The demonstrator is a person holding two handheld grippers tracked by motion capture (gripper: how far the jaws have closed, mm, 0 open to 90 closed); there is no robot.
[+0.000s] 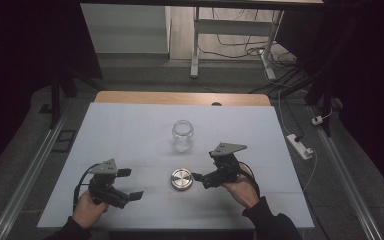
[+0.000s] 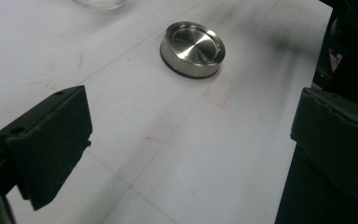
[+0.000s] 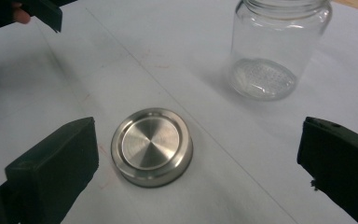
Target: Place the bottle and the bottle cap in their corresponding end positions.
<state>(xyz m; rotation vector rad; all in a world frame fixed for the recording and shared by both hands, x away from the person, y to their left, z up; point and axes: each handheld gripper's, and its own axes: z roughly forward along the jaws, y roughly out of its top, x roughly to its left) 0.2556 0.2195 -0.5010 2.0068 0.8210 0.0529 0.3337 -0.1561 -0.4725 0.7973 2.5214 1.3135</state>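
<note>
A clear glass jar [image 1: 183, 135] [image 3: 277, 51] stands upright and open on the white-covered table [image 1: 130, 130], just past its middle. A round brushed-metal lid [image 1: 181, 179] [image 2: 193, 48] [image 3: 152, 146] lies flat on the sheet in front of the jar. My left gripper [image 1: 130, 183] [image 2: 191, 112] is open, low over the sheet to the lid's left, with nothing between its jaws. My right gripper [image 1: 203, 172] [image 3: 199, 144] is open wide just right of the lid. In the right gripper view the lid lies close to the left jaw, untouched. One jaw of the left gripper [image 3: 42, 10] shows at that view's top left.
A wooden table edge [image 1: 180, 97] runs along the far side of the sheet. On the floor to the right lies a white power strip [image 1: 300, 145] with cables. A desk frame [image 1: 230, 40] stands beyond the table. Faint red marks [image 2: 219, 95] dot the sheet near the lid.
</note>
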